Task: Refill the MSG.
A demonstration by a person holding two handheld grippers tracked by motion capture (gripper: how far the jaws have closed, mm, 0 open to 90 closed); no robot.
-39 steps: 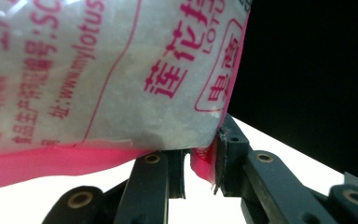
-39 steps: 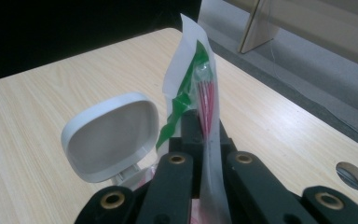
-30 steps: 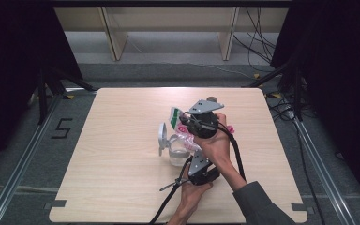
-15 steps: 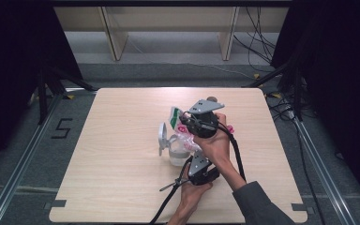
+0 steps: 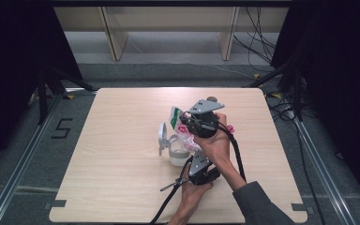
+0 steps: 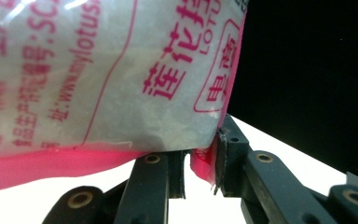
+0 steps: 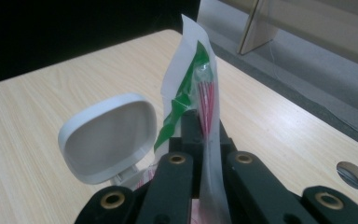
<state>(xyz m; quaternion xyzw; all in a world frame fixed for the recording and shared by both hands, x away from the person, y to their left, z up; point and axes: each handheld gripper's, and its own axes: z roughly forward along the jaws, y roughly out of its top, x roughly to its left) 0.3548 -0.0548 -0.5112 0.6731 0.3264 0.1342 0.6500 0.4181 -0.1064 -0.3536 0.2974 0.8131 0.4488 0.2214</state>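
High view: both of my grippers hold one plastic bag [image 5: 183, 136] above a clear container [image 5: 177, 154] whose white flip lid [image 5: 162, 138] stands open, near the middle of the wooden table [image 5: 112, 140].

Right gripper [image 7: 200, 128]: jaws fully closed, pinching the bag's upper end, a thin flap with green and red print, which stands up between them. On the high view this right gripper [image 5: 192, 123] is the higher of the two.

Left gripper [image 6: 200, 163]: jaws narrowly parted, clamped on the pink bottom seam of the bag [image 6: 121, 79]; the bag's white contents and red lettering hang just above the jaws. On the high view this left gripper [image 5: 194, 161] sits lower, beside the container.

Judgement: the step appears to be emptying the bag into the container. To do it well, I should keep the open end directly over the container's mouth, raise the sealed seam gradually, and hold both grips firm so the plastic does not slip. Whether the contents are flowing, I cannot tell.
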